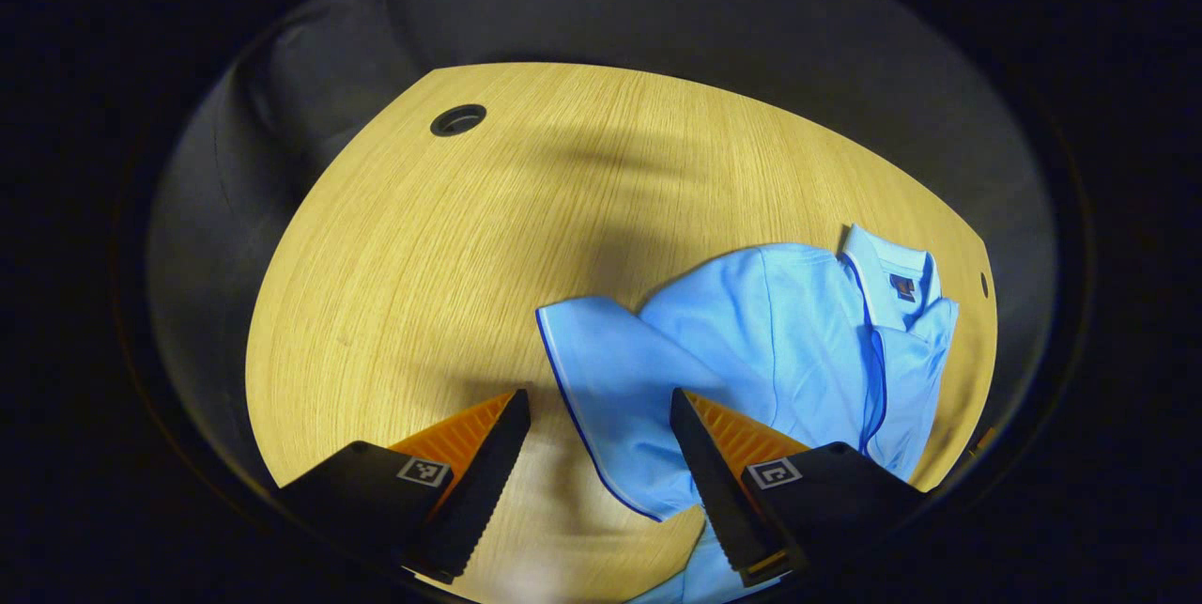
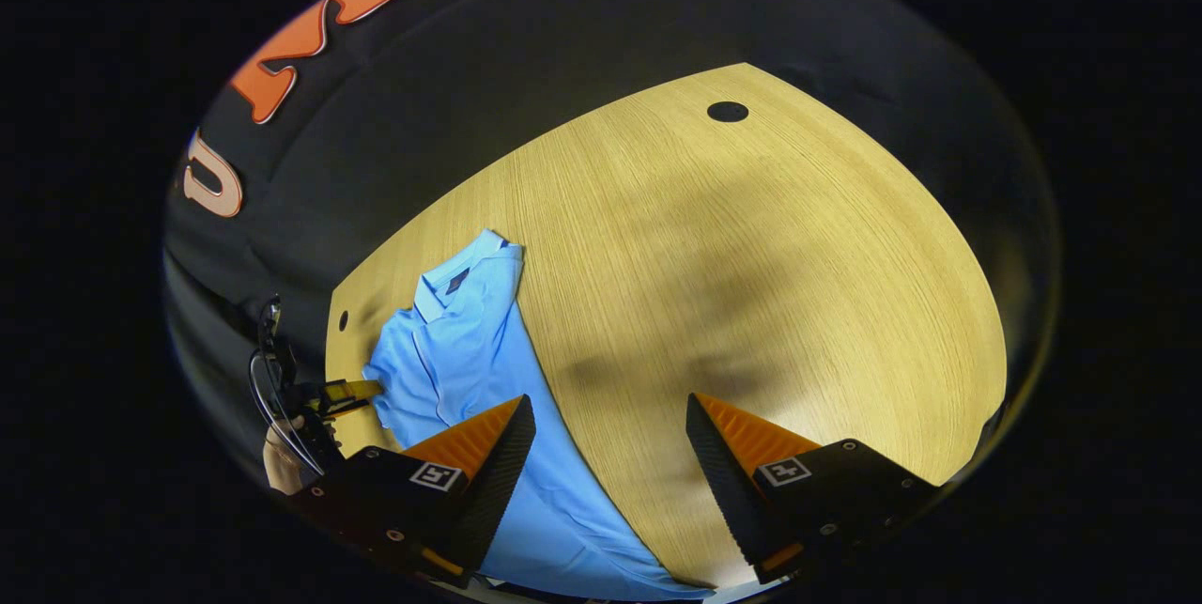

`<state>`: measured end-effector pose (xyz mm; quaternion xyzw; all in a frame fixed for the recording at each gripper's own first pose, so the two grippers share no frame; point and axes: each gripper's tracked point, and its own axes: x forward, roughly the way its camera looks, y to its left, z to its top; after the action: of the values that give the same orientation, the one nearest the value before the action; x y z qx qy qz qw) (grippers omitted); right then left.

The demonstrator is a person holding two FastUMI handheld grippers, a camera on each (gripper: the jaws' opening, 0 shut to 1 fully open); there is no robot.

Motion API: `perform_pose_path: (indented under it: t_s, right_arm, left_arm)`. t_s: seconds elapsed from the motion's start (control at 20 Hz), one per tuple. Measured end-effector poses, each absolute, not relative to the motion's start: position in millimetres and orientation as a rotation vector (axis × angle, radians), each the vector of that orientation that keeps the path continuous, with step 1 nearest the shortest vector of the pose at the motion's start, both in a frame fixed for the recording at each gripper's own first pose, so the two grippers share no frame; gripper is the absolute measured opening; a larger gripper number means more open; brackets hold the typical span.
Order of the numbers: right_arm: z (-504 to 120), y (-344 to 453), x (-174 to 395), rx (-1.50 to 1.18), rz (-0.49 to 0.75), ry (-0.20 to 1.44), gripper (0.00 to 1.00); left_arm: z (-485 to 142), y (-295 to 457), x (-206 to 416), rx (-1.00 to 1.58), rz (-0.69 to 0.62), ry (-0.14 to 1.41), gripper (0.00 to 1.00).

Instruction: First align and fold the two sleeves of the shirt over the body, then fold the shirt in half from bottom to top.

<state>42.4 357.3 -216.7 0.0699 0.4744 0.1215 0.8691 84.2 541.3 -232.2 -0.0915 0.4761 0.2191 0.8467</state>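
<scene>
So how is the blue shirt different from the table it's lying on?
The shirt is light blue with darker blue edging, while the table is pale yellow wood with grain lines. The shirt is soft and rumpled, one sleeve spread out to the side, while the table is flat and smooth. The shirt covers just one side of the table, so the table is much bigger. Both lie beneath the open left gripper and right gripper.
</scene>
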Motion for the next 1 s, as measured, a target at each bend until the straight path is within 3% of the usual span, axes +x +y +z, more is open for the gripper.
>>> perform_pose_path:
  t_s: [0.2, 0.3, 0.45, 0.55, 0.65, 1.0]
  right_arm:
    - [-219, 358, 44, 0.145, 0.260, 0.992, 0.99]
    - [-220, 359, 42, 0.148, 0.265, 0.996, 0.99]
    - [-224, 359, 40, 0.147, 0.264, 0.999, 0.98]
    - [-226, 358, 38, 0.140, 0.262, 0.998, 0.98]
    - [-226, 358, 36, 0.134, 0.261, 0.996, 0.98]
    - [-214, 356, 23, 0.135, 0.293, 0.978, 0.99]
  left_arm:
    - [-234, 540, 86, -0.171, 0.481, 1.003, 0.98]
    - [-233, 537, 88, -0.177, 0.486, 0.987, 0.89]
    - [-231, 531, 95, -0.185, 0.438, 0.965, 0.35]
    - [-230, 530, 97, -0.188, 0.438, 0.940, 0.09]
    - [-229, 525, 95, -0.204, 0.417, 0.939, 0.04]
    - [-169, 457, 106, -0.151, 0.272, 0.852, 0.04]
